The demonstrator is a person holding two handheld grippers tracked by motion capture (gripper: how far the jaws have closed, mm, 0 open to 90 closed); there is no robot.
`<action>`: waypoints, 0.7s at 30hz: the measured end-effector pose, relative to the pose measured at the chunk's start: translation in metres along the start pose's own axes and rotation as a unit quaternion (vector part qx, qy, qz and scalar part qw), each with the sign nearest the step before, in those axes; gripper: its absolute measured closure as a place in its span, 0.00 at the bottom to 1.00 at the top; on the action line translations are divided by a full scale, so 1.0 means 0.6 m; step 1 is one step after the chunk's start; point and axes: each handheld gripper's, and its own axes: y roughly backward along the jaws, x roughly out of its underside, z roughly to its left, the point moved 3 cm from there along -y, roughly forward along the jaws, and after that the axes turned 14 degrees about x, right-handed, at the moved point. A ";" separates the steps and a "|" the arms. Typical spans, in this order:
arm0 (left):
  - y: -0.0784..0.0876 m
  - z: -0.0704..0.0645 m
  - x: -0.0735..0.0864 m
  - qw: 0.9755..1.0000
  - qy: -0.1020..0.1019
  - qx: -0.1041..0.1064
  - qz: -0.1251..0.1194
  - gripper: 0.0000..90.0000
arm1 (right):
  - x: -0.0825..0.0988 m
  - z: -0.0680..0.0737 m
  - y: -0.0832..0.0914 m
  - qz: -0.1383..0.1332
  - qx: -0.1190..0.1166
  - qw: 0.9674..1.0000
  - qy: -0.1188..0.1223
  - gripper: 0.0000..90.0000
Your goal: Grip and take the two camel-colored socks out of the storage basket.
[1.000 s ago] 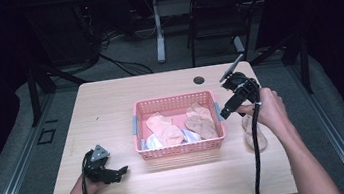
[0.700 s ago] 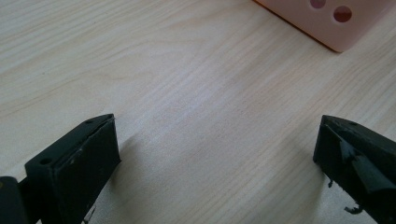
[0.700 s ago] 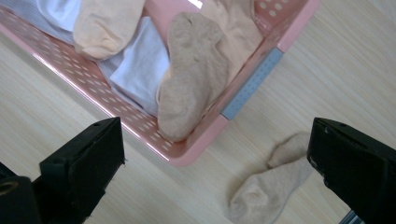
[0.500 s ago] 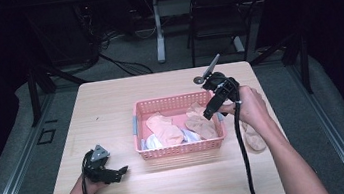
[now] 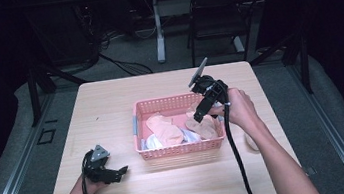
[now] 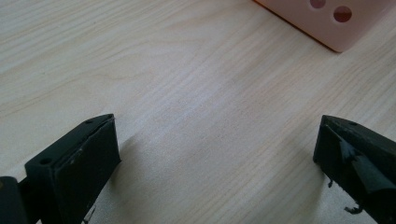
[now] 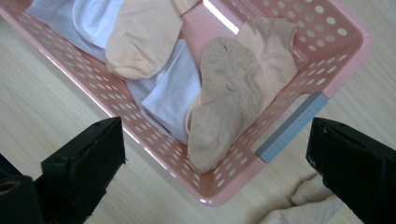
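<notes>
— What has changed?

— My right tool [image 5: 201, 115] has swung from the tabletop's right edge to above the pink basket [image 5: 179, 149], jaws wide apart and empty; I judge a sock was just dropped in.

— And the sock?

— A tan sock [image 7: 226, 100] lies limp at frame centre, inside the basket. Left tool [image 5: 119, 173] rests agape, empty, lower left.

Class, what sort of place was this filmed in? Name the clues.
Probably a lab or recording workspace, not a home: a bare wooden table ringed by dark curtains, cables strewn over the floor, and an office chair behind.
</notes>
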 end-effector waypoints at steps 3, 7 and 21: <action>0.000 0.000 0.000 1.000 0.000 0.000 0.000 0.00 | -0.003 0.007 -0.007 -0.003 -0.009 1.000 0.000 0.05; 0.000 0.000 0.000 1.000 0.000 0.000 0.000 0.00 | -0.006 0.013 -0.018 -0.002 -0.014 1.000 0.000 0.06; 0.000 0.000 0.000 1.000 0.000 0.000 0.000 0.00 | -0.001 0.023 -0.074 0.023 -0.032 0.999 0.002 0.12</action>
